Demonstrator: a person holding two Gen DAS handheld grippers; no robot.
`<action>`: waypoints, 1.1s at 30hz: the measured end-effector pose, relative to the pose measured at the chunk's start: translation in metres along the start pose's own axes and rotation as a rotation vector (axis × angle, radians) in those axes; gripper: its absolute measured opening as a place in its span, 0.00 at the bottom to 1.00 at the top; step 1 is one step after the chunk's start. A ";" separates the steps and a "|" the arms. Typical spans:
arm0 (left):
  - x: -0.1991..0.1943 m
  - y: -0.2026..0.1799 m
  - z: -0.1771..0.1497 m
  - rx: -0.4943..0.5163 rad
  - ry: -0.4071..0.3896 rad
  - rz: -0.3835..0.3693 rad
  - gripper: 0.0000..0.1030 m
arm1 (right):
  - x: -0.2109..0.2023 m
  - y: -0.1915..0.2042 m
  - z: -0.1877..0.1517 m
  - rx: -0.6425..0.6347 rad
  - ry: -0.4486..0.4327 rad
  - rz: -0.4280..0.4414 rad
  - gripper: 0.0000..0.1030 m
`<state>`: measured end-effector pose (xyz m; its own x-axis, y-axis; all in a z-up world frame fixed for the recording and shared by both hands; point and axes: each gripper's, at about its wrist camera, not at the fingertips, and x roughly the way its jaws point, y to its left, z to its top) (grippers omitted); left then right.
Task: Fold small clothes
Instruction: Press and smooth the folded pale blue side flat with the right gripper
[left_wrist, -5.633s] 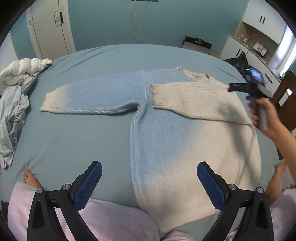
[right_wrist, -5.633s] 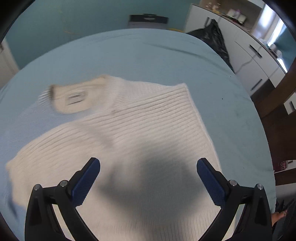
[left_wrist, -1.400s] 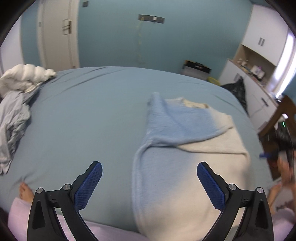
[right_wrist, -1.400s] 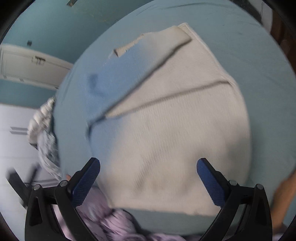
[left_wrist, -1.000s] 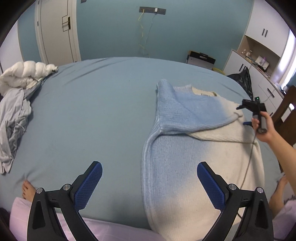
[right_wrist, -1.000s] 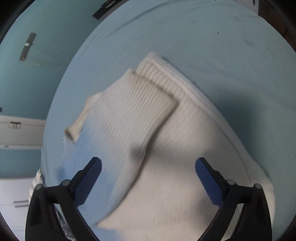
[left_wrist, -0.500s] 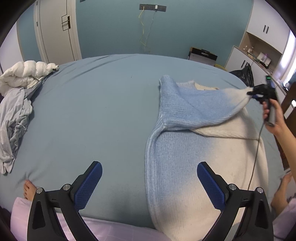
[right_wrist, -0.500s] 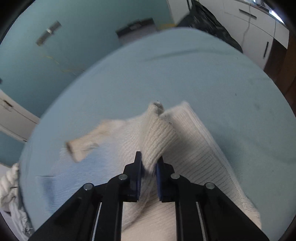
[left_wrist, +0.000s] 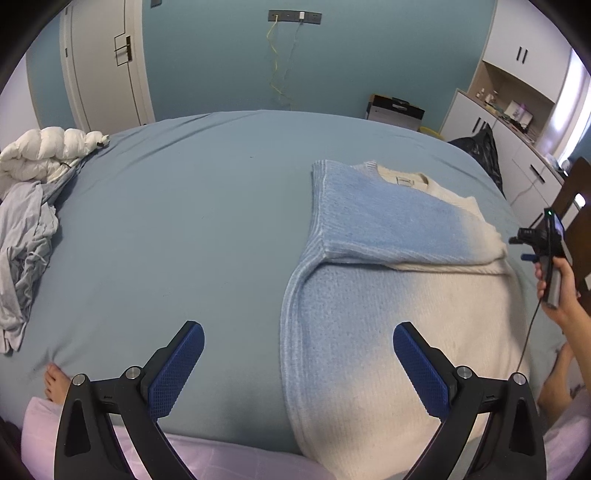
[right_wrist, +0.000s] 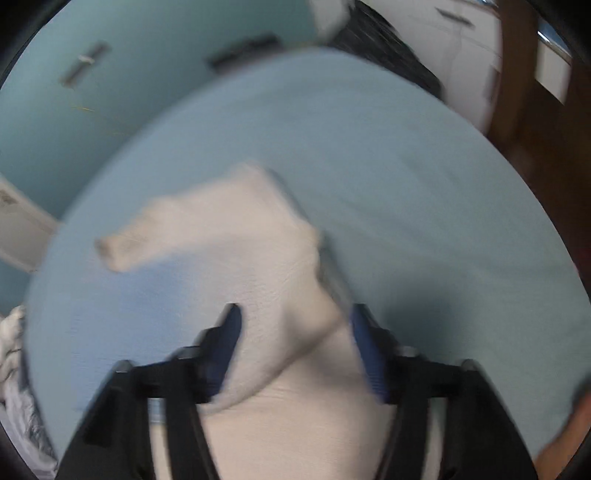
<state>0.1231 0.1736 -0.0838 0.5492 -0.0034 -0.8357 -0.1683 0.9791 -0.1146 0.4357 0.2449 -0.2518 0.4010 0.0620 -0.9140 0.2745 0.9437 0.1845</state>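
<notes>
A wide bed (left_wrist: 184, 221) in a blue sheet fills the teal-walled room, with white cupboards (left_wrist: 517, 110) at one side and a white door (left_wrist: 107, 62) behind. The blue-and-cream sweater (left_wrist: 388, 295) lies on it, sleeves folded across. The left tongs (left_wrist: 295, 363) hang spread apart; the right tongs (right_wrist: 295, 350), blurred, stand apart beside a cuff.

I see a knit sweater (left_wrist: 399, 295), blue fading to cream, lying flat on the bed, both sleeves (left_wrist: 399, 229) folded across its chest, collar farthest away.
</notes>
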 end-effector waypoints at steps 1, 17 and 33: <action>0.001 -0.001 0.000 0.002 0.002 -0.001 1.00 | 0.000 -0.013 -0.002 0.028 -0.002 -0.020 0.58; 0.002 -0.002 -0.002 0.009 0.011 -0.012 1.00 | 0.012 0.274 -0.149 -0.674 0.034 0.084 0.83; 0.004 -0.005 -0.001 0.006 0.021 -0.022 1.00 | -0.012 0.219 -0.139 -0.477 -0.008 0.132 0.91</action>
<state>0.1254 0.1683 -0.0876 0.5355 -0.0292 -0.8440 -0.1511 0.9800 -0.1297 0.3695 0.4958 -0.2502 0.4123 0.1901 -0.8910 -0.2089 0.9717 0.1107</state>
